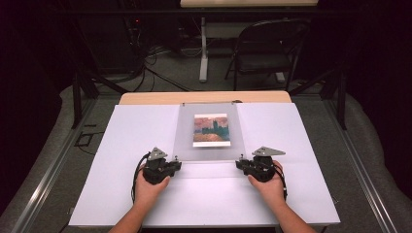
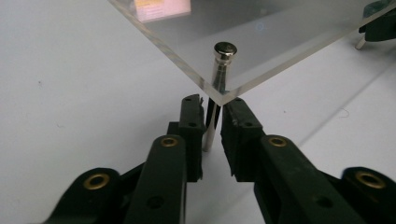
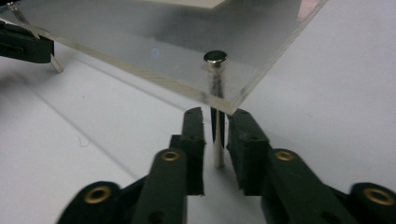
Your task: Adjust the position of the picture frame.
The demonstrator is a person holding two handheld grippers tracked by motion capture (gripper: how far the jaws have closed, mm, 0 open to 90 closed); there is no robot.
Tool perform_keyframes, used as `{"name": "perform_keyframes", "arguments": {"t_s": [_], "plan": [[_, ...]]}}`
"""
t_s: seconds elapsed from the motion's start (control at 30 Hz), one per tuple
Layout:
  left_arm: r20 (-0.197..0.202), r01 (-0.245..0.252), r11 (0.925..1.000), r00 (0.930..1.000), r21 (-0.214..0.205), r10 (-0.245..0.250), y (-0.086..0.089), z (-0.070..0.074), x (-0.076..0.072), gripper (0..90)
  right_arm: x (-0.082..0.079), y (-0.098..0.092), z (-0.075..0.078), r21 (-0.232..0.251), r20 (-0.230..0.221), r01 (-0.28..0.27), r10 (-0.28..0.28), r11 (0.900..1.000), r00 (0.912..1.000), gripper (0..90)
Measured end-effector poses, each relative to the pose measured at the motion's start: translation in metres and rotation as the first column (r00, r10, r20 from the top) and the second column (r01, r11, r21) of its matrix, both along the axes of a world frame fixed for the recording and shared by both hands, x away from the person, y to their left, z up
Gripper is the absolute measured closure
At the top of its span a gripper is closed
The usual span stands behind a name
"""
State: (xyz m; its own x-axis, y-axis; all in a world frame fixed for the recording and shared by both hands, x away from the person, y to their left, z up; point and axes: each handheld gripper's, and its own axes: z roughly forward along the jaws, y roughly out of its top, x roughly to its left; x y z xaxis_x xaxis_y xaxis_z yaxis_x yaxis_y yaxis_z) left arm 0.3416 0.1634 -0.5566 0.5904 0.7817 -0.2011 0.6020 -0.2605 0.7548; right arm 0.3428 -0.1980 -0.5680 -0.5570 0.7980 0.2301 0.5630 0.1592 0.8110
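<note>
A clear acrylic panel point(image 1: 209, 145) lies over a small painting print point(image 1: 211, 129) in the middle of the white board. It stands on slim metal pins at its corners. My left gripper point(image 1: 177, 165) sits at the near left corner. In the left gripper view its jaws point(image 2: 213, 105) flank that corner's pin point(image 2: 219, 70), with a gap on the right side. My right gripper point(image 1: 239, 165) sits at the near right corner. Its jaws point(image 3: 215, 114) stand on either side of the pin point(image 3: 218, 149) there, with a gap on both sides. Both grippers are open.
The white board point(image 1: 136, 145) covers a wooden table point(image 1: 145, 98). A dark folding chair point(image 1: 267, 48) and a table leg point(image 1: 203, 53) stand on the floor beyond it. The other gripper shows far off in each gripper view point(image 2: 378, 25) point(image 3: 23, 44).
</note>
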Motion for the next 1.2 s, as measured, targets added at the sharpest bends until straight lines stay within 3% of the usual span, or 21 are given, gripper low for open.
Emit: {"name": "perform_keyframes", "arguments": {"t_s": [0.23,0.37,0.53,0.77,1.2], "plan": [[0.077,-0.012,0.9999,0.9970,-0.007,0.012,-0.002,0.000,-0.005,48.0,-0.003,-0.001,0.001,-0.014,0.028,0.020,-0.020,0.9997,0.9994,42.1],[0.102,0.000,1.0000,0.9947,0.008,-0.001,-0.002,0.001,-0.007,37.7,-0.005,0.000,0.002,-0.010,0.054,0.012,-0.012,0.9999,0.9985,35.3],[0.105,-0.002,0.9999,0.9945,0.011,0.001,-0.003,0.001,-0.009,35.2,-0.008,0.002,0.004,-0.043,0.070,-0.002,0.005,0.9991,0.9976,34.0],[0.090,0.002,1.0000,0.9959,0.004,-0.003,0.001,0.002,-0.012,35.2,-0.010,0.002,0.006,-0.047,0.067,-0.002,0.006,0.9989,0.9978,34.0],[0.063,-0.009,0.9992,0.9979,-0.039,0.012,0.024,0.008,-0.031,35.3,-0.030,-0.019,0.015,-0.058,0.059,0.016,-0.013,0.9982,0.9982,34.3]]}}
